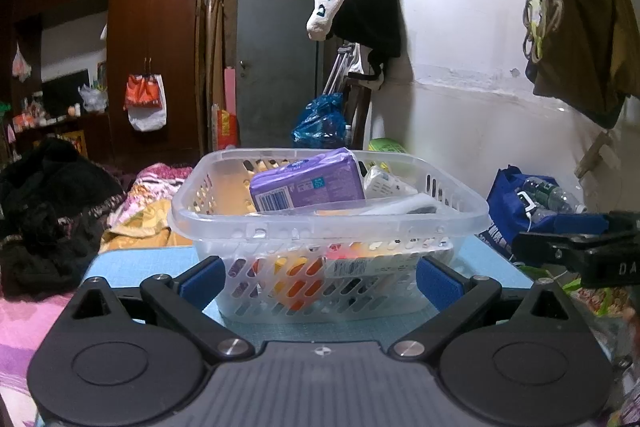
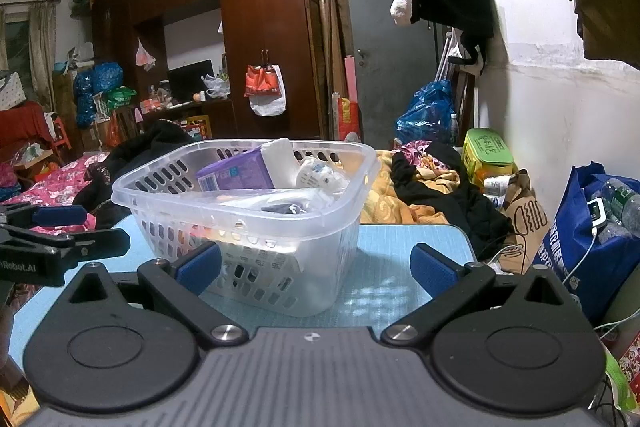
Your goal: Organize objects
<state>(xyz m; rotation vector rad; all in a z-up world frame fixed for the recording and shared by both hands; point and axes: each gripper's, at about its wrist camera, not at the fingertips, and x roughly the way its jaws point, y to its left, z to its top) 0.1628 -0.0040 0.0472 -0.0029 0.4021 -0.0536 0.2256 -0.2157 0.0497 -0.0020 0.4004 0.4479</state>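
Dark wood wardrobe, grey door, white wall.

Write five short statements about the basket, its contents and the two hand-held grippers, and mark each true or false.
1. The clear basket stands on the blue mat. True.
2. The purple pack lies on the mat beside the basket. False: it sits inside the basket.
3. The left hand-held gripper is open. True.
4. The right hand-held gripper is shut on the basket rim. False: it is open, holding nothing.
5. The basket is empty. False: it holds several packs.
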